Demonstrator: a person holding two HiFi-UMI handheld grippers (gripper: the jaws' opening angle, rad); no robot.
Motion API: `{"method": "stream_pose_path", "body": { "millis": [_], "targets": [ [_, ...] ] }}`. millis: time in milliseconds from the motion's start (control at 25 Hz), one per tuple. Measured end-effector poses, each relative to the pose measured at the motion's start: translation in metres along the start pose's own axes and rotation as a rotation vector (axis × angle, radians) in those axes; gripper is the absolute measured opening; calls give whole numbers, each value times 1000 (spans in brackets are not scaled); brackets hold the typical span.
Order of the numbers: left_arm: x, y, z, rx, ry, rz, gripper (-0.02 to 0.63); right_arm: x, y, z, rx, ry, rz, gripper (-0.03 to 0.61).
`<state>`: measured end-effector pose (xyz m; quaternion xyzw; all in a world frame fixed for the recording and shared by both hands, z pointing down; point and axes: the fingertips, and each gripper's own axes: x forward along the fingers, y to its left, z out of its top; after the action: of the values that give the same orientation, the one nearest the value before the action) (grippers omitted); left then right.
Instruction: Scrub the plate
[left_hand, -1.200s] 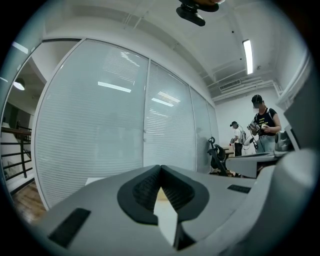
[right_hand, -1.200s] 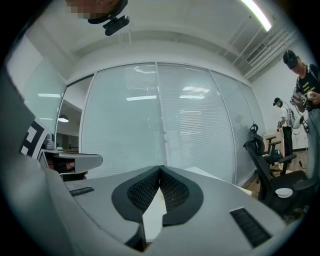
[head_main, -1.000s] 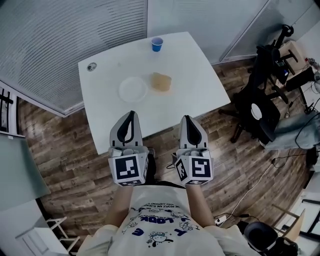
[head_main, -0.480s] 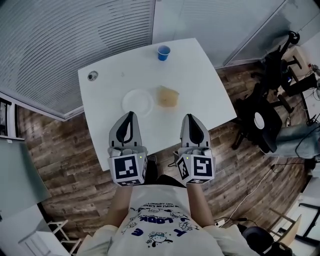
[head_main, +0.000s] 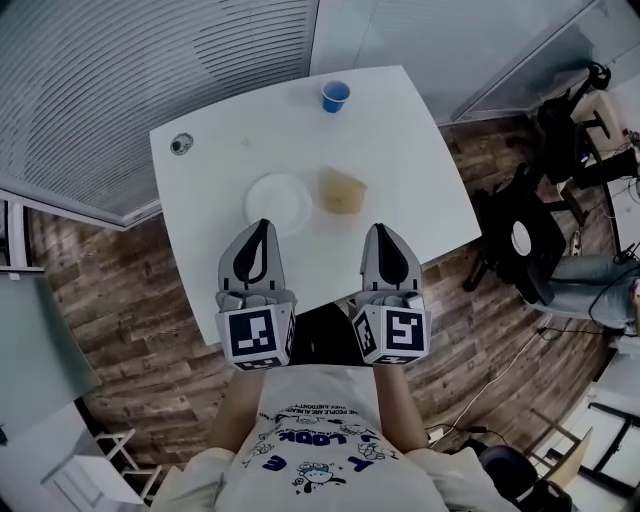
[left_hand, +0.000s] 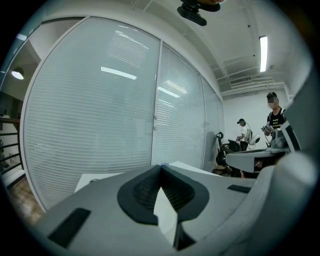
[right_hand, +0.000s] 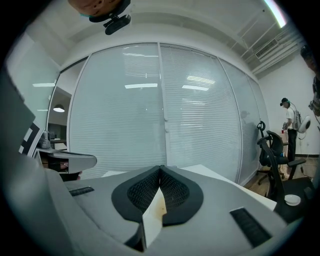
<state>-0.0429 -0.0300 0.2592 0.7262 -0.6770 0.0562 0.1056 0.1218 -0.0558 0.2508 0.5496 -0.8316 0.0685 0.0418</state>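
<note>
A white round plate (head_main: 277, 203) lies on the white table (head_main: 420, 190), with a tan sponge (head_main: 342, 192) just to its right. My left gripper (head_main: 260, 226) hangs over the table's near edge, its tip just short of the plate, jaws shut and empty. My right gripper (head_main: 381, 232) is level with it to the right, below the sponge, shut with nothing held. In the left gripper view the jaw tips (left_hand: 160, 166) meet; in the right gripper view the jaw tips (right_hand: 160, 168) meet too. The plate and sponge are hidden behind the jaws in both gripper views.
A blue cup (head_main: 336, 96) stands at the table's far side. A small round dark fitting (head_main: 180, 144) sits near the far left corner. Frosted glass walls (head_main: 200, 50) run behind the table. Black office chairs (head_main: 530, 240) stand to the right on the wooden floor.
Both grippers have come forward toward the table: their tips now reach over its near edge, closer to the plate and sponge. Jaws stayed shut.
</note>
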Motion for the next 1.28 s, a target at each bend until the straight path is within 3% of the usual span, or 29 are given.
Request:
{"method": "stream_pose_path", "body": {
  "millis": [240, 640, 1120, 1280],
  "targets": [
    [14, 7, -7, -18, 29, 23, 26, 19, -6, -7, -2, 39, 7, 18],
    [45, 7, -18, -45, 74, 90, 26, 64, -22, -20, -19, 110, 112, 26],
    [91, -3, -31, -82, 128, 193, 26, 121, -34, -40, -64, 203, 325, 54],
    [103, -5, -40, -88, 154, 227, 26, 132, -29, -52, -67, 249, 441, 78]
  ]
}}
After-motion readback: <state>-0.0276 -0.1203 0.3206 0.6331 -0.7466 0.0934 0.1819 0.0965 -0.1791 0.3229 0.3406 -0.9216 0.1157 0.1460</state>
